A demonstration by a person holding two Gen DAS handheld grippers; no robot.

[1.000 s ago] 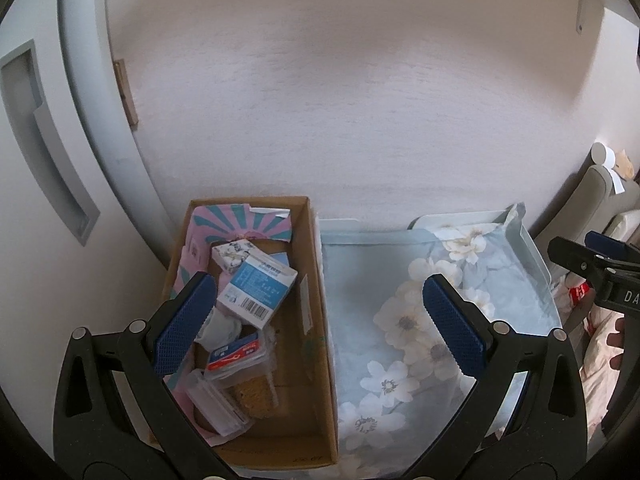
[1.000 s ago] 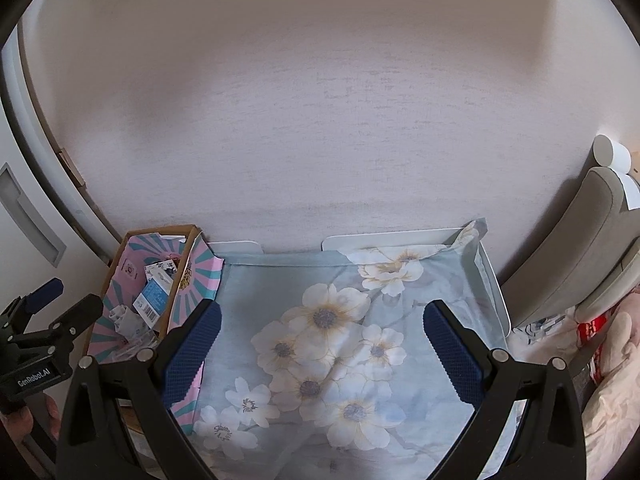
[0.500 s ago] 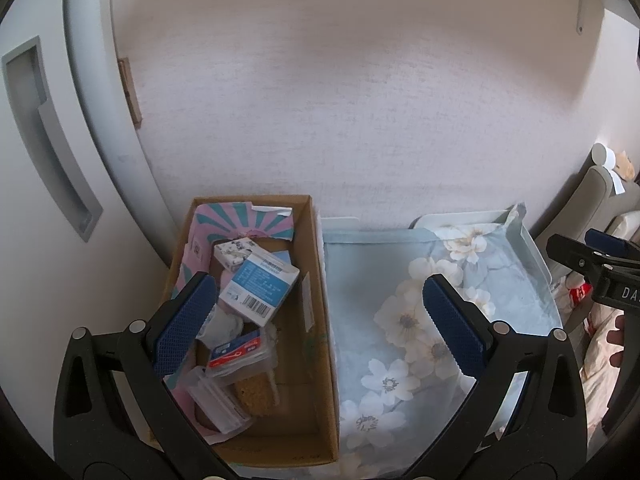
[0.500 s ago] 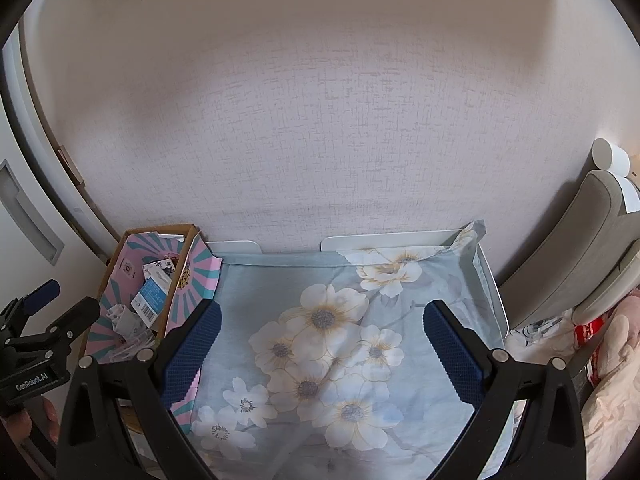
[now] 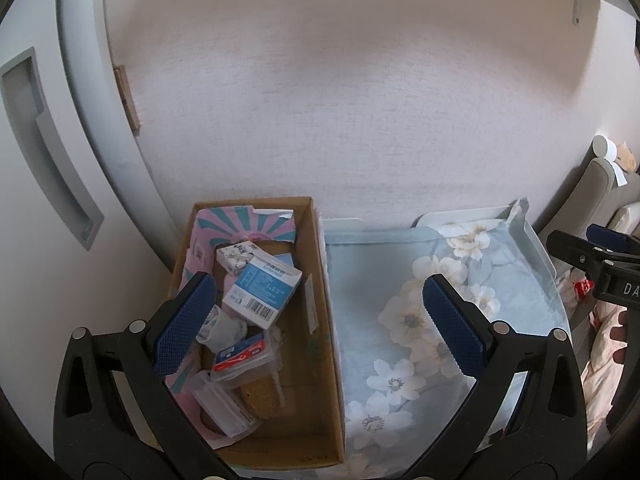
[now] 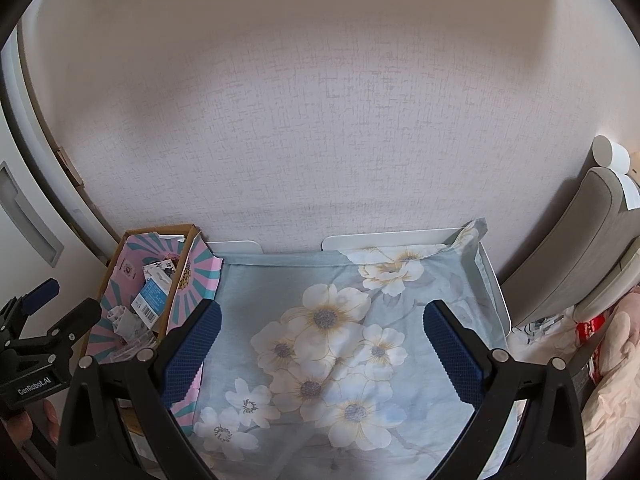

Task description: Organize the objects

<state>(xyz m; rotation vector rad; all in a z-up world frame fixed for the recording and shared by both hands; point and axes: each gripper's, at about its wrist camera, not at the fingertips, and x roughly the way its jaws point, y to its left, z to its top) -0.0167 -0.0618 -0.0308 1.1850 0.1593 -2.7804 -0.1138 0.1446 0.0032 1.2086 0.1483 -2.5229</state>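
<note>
We record two grippers, both held wide apart and gripping nothing: the left gripper (image 5: pixel 320 328) hovers over the cardboard box (image 5: pixel 320 360), the right gripper (image 6: pixel 322 354) over the floral cloth (image 6: pixel 340 320). One box stands just left of one white tray (image 6: pixel 496 288) that the cloth covers; its long axis runs from us toward the wall (image 5: pixel 360 100). Inside, nearest us, we count one clear plastic case (image 5: pixel 224 404), then one clear case with a red label (image 5: pixel 244 356); a brown item beside them cannot be identified. Farther in lies one crumpled white piece (image 5: pixel 224 326), then one blue-and-white carton (image 5: pixel 262 292), tilted, barcode end toward us. Beyond it sits one small patterned box (image 5: pixel 236 256).
</note>
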